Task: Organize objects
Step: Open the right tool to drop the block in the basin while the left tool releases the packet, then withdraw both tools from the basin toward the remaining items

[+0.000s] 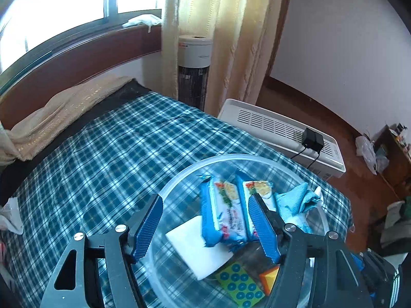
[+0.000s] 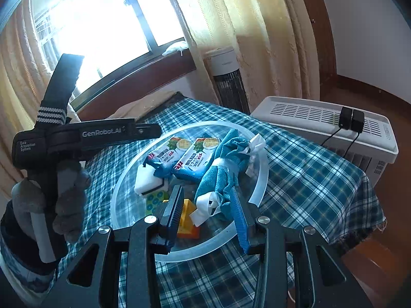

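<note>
A clear round plastic bowl [image 1: 179, 177] [image 2: 120, 182] sits on the blue plaid table. In it lie two blue cracker packets [image 1: 222, 213] [image 2: 196, 160], a white sponge block [image 1: 195, 246] [image 2: 146, 179], a green card with blue dots [image 1: 240, 286] [image 2: 154, 200], an orange block [image 1: 269, 278] [image 2: 187, 218] and a teal cloth tied with white ribbon [image 1: 295, 200] [image 2: 221, 177]. My left gripper [image 1: 205, 205] is open above the bowl, over the packets. My right gripper [image 2: 208, 192] is open, its fingers either side of the cloth's near end.
A white heater [image 1: 282, 131] [image 2: 334, 128] with two black adapters stands past the table's right edge. A tower fan [image 1: 194, 69] and curtains stand behind. A folded beige blanket [image 1: 64, 107] lies at the far left. The gloved hand holding the left gripper [image 2: 51, 169] is at left.
</note>
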{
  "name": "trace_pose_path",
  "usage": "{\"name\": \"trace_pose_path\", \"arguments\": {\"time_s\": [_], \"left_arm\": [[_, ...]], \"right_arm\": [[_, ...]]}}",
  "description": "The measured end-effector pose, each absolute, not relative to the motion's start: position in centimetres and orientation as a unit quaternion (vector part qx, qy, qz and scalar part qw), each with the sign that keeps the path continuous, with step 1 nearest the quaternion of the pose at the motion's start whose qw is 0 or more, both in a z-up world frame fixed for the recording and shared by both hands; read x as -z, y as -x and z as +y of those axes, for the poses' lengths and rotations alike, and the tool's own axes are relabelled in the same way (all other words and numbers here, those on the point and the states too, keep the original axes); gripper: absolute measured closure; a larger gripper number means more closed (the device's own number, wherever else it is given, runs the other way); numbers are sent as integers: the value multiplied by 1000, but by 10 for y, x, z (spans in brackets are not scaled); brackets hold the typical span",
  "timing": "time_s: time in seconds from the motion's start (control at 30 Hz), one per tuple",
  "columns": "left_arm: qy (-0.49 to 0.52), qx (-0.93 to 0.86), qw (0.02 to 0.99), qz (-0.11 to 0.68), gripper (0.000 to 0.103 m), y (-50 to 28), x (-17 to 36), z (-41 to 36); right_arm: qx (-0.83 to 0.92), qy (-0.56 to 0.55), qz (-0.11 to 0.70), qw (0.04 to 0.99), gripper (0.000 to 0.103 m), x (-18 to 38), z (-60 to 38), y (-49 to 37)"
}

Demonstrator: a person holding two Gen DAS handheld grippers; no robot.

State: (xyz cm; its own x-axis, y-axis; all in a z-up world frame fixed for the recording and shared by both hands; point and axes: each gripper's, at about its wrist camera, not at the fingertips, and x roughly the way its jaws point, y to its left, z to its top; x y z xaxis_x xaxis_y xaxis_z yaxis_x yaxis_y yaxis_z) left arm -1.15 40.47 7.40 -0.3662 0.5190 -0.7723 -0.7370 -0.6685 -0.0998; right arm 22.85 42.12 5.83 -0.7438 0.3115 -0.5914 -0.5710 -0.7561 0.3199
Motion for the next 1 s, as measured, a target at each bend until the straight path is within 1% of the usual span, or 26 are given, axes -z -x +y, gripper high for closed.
{"name": "trace_pose_path", "arguments": {"time_s": [0.13, 0.2, 0.27, 0.37, 0.43, 0.8, 0.87, 0.93, 1.0], "left_arm": [[410, -822, 372, 132, 30, 12, -73, 394], [406, -827, 366, 132, 24, 10, -74, 388], [400, -833, 360, 129, 16, 9, -76, 380], [395, -840, 350, 125, 13, 10, -78, 368], [395, -845, 339, 125, 11, 10, -79, 360], [397, -866, 283, 107, 10, 21, -76, 298], [396, -871, 271, 105, 10, 23, -77, 285], [394, -876, 259, 102, 9, 25, -78, 270], [393, -880, 248, 99, 9, 26, -78, 256]], "right_arm": [[-902, 260, 245, 242, 64, -62, 415, -227], [-903, 259, 243, 241, 64, -64, 412, -226], [-904, 258, 242, 239, 64, -66, 409, -225], [-906, 257, 241, 237, 63, -68, 404, -223], [-906, 257, 241, 233, 61, -69, 400, -221], [-913, 263, 235, 205, 59, -74, 371, -200], [-914, 264, 234, 199, 58, -75, 366, -196], [-916, 267, 232, 191, 54, -76, 359, -190], [-919, 269, 226, 181, 52, -77, 350, -183]]}}
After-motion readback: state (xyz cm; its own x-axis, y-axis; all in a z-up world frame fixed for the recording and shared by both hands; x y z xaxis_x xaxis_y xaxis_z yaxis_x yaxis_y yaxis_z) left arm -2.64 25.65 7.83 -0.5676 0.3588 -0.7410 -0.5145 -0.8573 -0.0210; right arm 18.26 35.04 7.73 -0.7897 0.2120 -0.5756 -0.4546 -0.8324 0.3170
